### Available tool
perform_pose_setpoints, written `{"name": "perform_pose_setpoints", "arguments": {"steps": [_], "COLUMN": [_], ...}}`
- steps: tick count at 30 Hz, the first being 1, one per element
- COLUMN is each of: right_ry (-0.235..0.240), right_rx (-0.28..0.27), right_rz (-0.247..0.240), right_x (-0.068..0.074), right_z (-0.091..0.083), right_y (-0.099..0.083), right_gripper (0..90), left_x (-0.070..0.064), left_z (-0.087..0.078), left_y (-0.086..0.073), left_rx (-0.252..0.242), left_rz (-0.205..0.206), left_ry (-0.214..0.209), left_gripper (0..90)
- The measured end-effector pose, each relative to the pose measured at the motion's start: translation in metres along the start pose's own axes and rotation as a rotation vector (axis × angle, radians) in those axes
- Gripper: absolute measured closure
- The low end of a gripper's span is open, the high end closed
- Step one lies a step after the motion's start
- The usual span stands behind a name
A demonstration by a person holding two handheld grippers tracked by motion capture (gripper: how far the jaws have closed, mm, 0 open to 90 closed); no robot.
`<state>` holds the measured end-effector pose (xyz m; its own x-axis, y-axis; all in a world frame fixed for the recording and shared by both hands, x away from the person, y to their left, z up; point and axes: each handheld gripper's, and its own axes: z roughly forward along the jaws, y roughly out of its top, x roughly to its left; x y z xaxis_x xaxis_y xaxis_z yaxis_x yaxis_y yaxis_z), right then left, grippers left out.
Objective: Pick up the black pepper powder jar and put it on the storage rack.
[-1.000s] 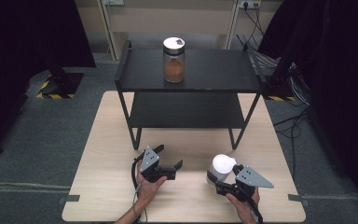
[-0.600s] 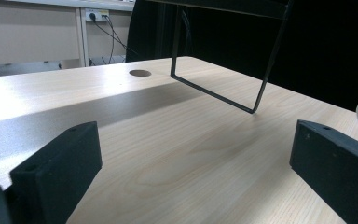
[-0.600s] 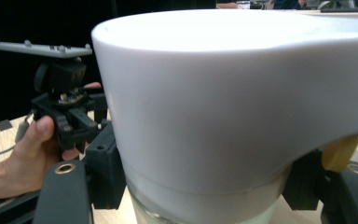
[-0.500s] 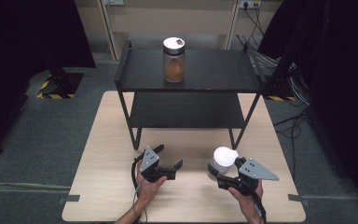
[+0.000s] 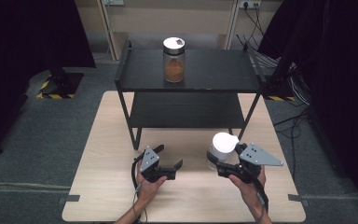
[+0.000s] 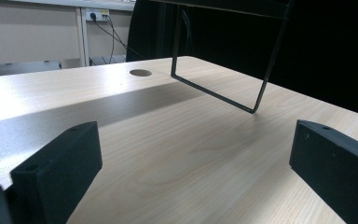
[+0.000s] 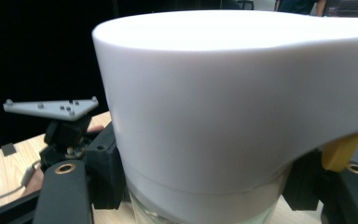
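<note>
A clear glass jar with a white lid (image 5: 223,143) is held off the table at the front right, with my right gripper (image 5: 217,164) shut on its glass body below the lid. In the right gripper view the white lid (image 7: 233,102) looms close, and the black jaws press on the glass from both sides. A second jar (image 5: 174,60) with a white lid and brown contents stands on the top of the black shelf (image 5: 214,77). My left gripper (image 5: 169,157) rests low over the table at the front centre, open, with nothing between its jaws (image 6: 191,154).
The black two-level shelf stands on the far half of the wooden table (image 5: 107,140), and its thin leg frame (image 6: 223,93) rises ahead of the left gripper. A cable hole (image 6: 140,73) sits in the tabletop. Grey floor surrounds the table.
My right gripper has raised the white-lidded jar off the table and carried it a little toward the shelf. The left gripper has stayed still.
</note>
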<state>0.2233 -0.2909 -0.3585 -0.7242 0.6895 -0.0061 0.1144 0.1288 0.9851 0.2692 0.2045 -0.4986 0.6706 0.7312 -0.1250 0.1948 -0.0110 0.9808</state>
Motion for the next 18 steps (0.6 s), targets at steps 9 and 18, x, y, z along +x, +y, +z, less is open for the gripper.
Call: {"name": "perform_pose_setpoints", "arguments": {"steps": [9, 18], "right_ry": [0.02, 0.027], "right_rx": [-0.002, 0.003], "right_rz": [-0.006, -0.011], "right_x": [-0.005, -0.008], "right_z": [0.005, 0.012], "right_y": [0.035, 0.07], "right_gripper": [30.9, 30.9], "left_x": [0.0, 0.0], "left_z": [0.0, 0.0], "left_y": [0.0, 0.0], "left_rx": [-0.001, -0.001], "left_rz": [-0.002, -0.003], "left_ry": [-0.001, -0.002], "left_gripper": [1.5, 1.5]}}
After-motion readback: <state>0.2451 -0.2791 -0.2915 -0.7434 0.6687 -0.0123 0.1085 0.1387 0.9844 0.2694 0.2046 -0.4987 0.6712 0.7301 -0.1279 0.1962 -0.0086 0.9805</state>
